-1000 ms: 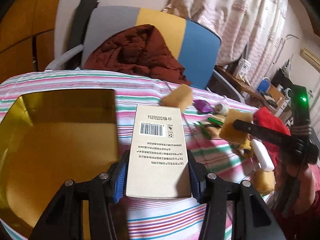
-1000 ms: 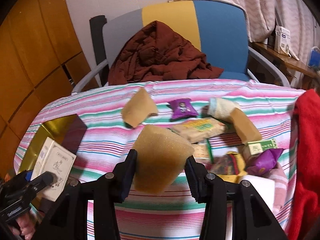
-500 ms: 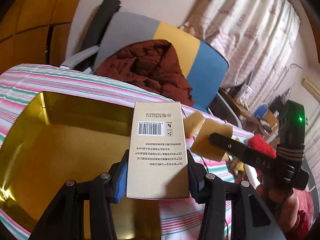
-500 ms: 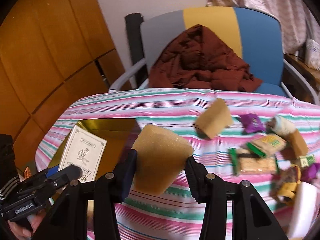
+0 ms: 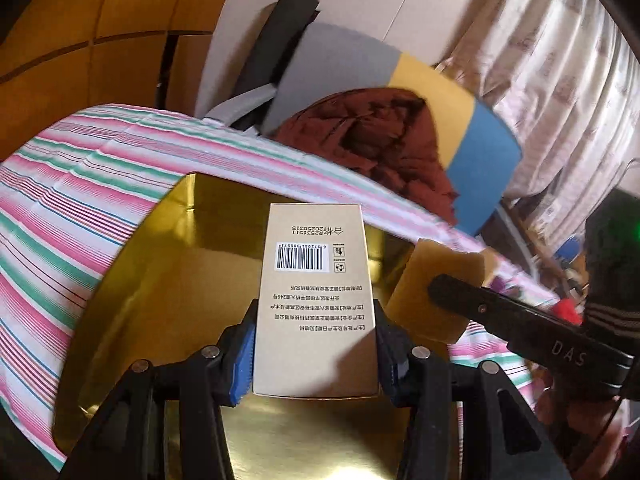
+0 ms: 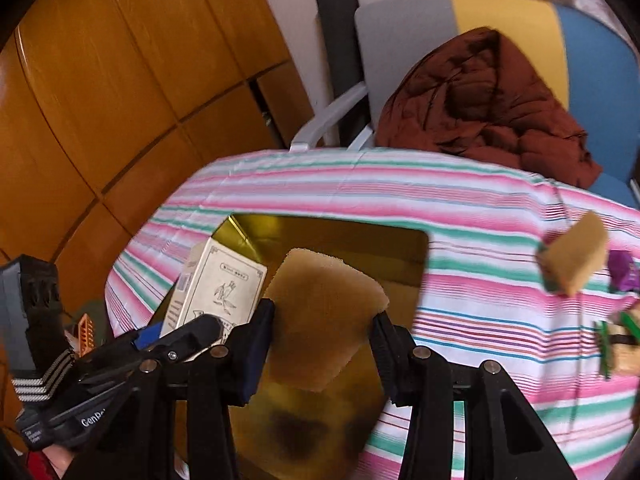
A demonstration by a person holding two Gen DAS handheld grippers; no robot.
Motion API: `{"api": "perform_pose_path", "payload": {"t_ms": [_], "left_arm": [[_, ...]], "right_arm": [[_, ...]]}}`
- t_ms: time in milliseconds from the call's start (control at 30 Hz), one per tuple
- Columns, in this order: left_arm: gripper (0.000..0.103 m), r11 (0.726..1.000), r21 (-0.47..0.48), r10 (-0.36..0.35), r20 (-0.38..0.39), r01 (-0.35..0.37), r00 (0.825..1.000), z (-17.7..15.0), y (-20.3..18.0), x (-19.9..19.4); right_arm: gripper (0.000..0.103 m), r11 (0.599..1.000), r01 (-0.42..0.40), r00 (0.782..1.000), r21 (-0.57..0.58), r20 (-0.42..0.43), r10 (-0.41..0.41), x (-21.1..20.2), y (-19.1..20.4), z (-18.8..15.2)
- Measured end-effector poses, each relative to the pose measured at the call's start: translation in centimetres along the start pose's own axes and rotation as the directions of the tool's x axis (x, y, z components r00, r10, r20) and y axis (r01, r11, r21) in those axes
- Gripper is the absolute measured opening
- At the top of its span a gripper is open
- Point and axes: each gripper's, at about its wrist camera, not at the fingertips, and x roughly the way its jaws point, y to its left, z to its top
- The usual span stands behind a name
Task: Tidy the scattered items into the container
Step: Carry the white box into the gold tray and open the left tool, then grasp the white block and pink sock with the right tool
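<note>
Now I am holding both grippers above the gold container (image 5: 132,280), which is lying open on the striped tablecloth (image 5: 72,184) at the left part of the table.

On the left side, my left gripper (image 5: 316,350) is clamped on the beige carton box (image 5: 316,292); its blue pads are pressing the two long sides of the box near the lower end. The barcode face is looking at the camera, and the box is hanging over the inside of the container.

Just to the right of the box, my right gripper (image 6: 322,340) is gripping the yellow sponge (image 6: 320,316) between its fingers, also over the gold bottom of the container, near its right wall.

Further to the right, on the tablecloth, another sponge (image 6: 576,260) is lying well apart from the container, with a purple packet (image 6: 622,274) just beside it. At the far side, a chair (image 6: 404,40) is carrying a dark red jacket (image 6: 488,100).
</note>
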Motion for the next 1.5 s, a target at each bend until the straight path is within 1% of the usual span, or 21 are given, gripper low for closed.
{"api": "perform_pose_path", "payload": {"t_ms": [133, 167, 267, 300, 367, 433, 500, 600, 667, 700, 733, 767, 800, 867, 1000, 1300, 1433, 1500], "left_arm": [[0.05, 0.997, 0.009, 0.079, -0.043, -0.079, 0.996, 0.3, 1.7, 2.0], [0.05, 0.996, 0.006, 0.091, -0.055, -0.09, 0.994, 0.4, 2.0, 2.4], [0.05, 0.988, -0.012, 0.154, -0.097, -0.156, 0.983, 0.7, 3.1, 3.5], [0.051, 0.986, -0.026, 0.163, -0.106, -0.166, 0.981, 0.9, 3.5, 3.6], [0.052, 0.983, -0.072, 0.159, -0.14, -0.17, 0.977, 1.1, 4.2, 4.1], [0.054, 0.977, -0.129, 0.149, -0.171, -0.172, 0.974, 1.2, 4.8, 4.2], [0.056, 0.967, -0.176, 0.149, -0.189, -0.183, 0.971, 1.0, 5.4, 4.2], [0.06, 0.954, -0.226, 0.155, -0.188, -0.196, 0.97, 0.9, 5.4, 3.8], [0.06, 0.951, -0.243, 0.152, -0.179, -0.193, 0.972, 0.6, 5.1, 3.3], [0.062, 0.951, -0.245, 0.15, -0.168, -0.189, 0.974, 0.5, 4.7, 3.1], [0.064, 0.952, -0.243, 0.151, -0.156, -0.186, 0.976, 0.5, 4.3, 3.0], [0.07, 0.953, -0.24, 0.154, -0.147, -0.186, 0.977, 0.5, 4.0, 2.8], [0.073, 0.955, -0.23, 0.161, -0.136, -0.189, 0.978, 0.4, 3.5, 2.7], [0.073, 0.96, -0.205, 0.169, -0.121, -0.191, 0.978, 0.3, 2.6, 2.4], [0.073, 0.965, -0.166, 0.19, -0.084, -0.202, 0.978, 0.3, 1.2, 1.7], [0.074, 0.971, -0.109, 0.211, -0.033, -0.214, 0.977, 0.4, -1.8, 0.7], [0.074, 0.979, -0.092, 0.179, -0.015, -0.179, 0.984, 0.2, -3.5, 0.2], [0.074, 0.985, -0.074, 0.154, -0.012, -0.154, 0.988, 0.0, -4.5, 0.2]], "right_arm": [[0.048, 0.999, 0.044, 0.996, 0.014, -0.082, -0.043, 3.9, 0.2, 0.1], [0.049, 0.999, 0.046, 0.994, 0.029, -0.096, -0.043, 4.6, 0.1, 0.2], [0.051, 0.997, 0.043, 0.992, 0.067, -0.121, -0.034, 6.2, -0.4, 0.4], [0.055, 0.997, 0.038, 0.992, 0.073, -0.119, -0.029, 6.6, -0.3, 0.5], [0.087, 0.996, 0.025, 0.994, 0.083, -0.105, -0.016, 6.7, 0.1, 0.6], [0.099, 0.995, 0.013, 0.998, 0.096, -0.061, -0.007, 6.1, 0.3, 0.6], [0.1, 0.996, 0.007, 0.999, 0.092, -0.036, -0.004, 5.3, 0.4, 0.6], [0.1, 0.996, 0.013, 1.0, 0.084, 0.0, -0.013, 3.7, 0.4, 0.6], [0.1, 0.996, 0.006, 0.999, 0.092, 0.034, -0.009, 2.3, 0.0, 0.3], [0.1, 0.995, 0.008, 0.999, 0.097, 0.046, -0.012, 1.7, -0.2, 0.2], [0.101, 0.995, 0.011, 0.998, 0.1, 0.063, -0.017, 0.9, -0.5, 0.1], [0.102, 0.995, 0.013, 0.997, 0.101, 0.08, -0.021, 0.1, -0.8, 0.0], [0.102, 0.995, 0.016, 0.996, 0.102, 0.087, -0.025, -0.4, -1.1, -0.1], [0.102, 0.994, 0.021, 0.994, 0.106, 0.104, -0.032, -1.6, -1.8, -0.4], [0.103, 0.992, 0.032, 0.993, 0.121, 0.111, -0.045, -2.9, -3.3, -0.8], [0.103, 0.982, 0.114, 0.986, 0.152, 0.101, -0.131, -5.5, -7.7, -3.0], [0.103, 0.971, 0.153, 0.981, 0.186, 0.086, -0.172, -6.6, -10.3, -4.1], [0.102, 0.96, 0.201, 0.972, 0.196, 0.08, -0.22, -7.7, -11.9, -4.8]]}}
